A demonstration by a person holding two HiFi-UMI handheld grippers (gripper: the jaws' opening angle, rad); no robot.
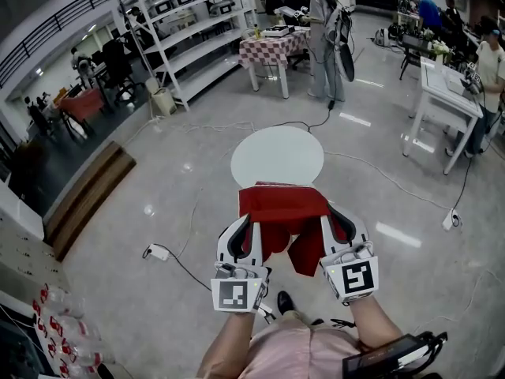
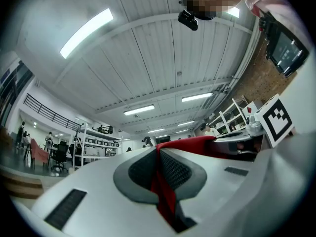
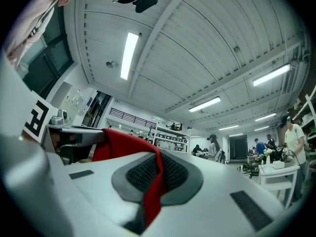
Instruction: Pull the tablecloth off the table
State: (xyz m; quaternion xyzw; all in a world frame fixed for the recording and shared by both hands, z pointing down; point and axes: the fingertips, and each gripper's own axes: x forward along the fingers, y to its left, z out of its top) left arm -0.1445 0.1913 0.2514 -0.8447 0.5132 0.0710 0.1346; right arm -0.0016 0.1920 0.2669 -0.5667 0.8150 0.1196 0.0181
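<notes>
Between the pads of the left gripper (image 2: 159, 176) a fold of the red tablecloth (image 1: 282, 208) is pinched flat, jaws closed hard on it; the right gripper (image 3: 155, 174) grips another fold the same way, pads shut on the fabric. In the head view the two grippers are held side by side in front of the person, jaws pointing up and away; the cloth is stretched between them and sags below in a loose bunch. Its far edge lies over the near rim of the round white table (image 1: 276, 152); whether it touches the top there I cannot tell; the rest of the top is bare. The pull looks nearly done, judging by how little cloth reaches the table. The next move calls for both grips to hold firm while drawing back toward the body, so the last edge comes clear without trailing on the floor (image 1: 158, 322).
</notes>
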